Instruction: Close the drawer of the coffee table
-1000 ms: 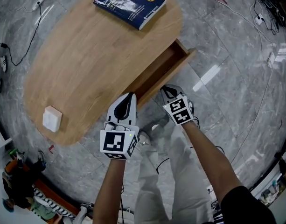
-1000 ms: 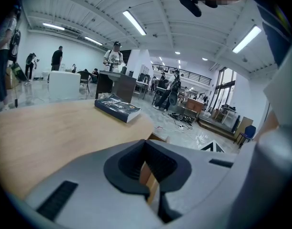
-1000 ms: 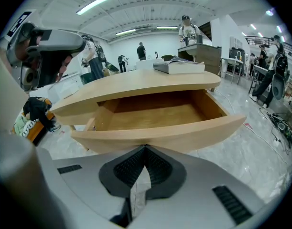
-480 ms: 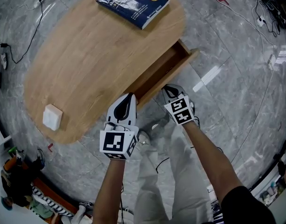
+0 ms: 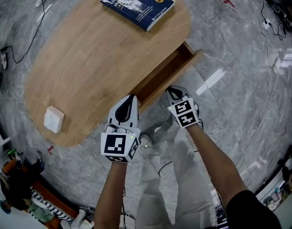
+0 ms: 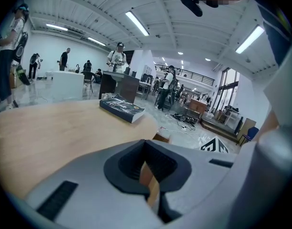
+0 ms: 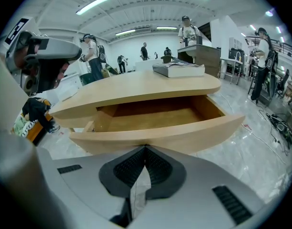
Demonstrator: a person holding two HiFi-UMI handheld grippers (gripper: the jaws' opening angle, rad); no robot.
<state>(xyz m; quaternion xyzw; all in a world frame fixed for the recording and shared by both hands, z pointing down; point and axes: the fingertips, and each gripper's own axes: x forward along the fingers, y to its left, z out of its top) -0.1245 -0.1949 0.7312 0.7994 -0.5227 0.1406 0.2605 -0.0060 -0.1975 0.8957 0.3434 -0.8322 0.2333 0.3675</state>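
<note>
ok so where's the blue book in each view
Head view: the blue book lies at top centre, on the far end of the coffee table.
Left gripper view: the book sits left of centre at mid-height, near the table's far edge.
Right gripper view: the book is in the upper middle, above the open drawer.
Shared landmark: the wooden coffee table under it.
</note>
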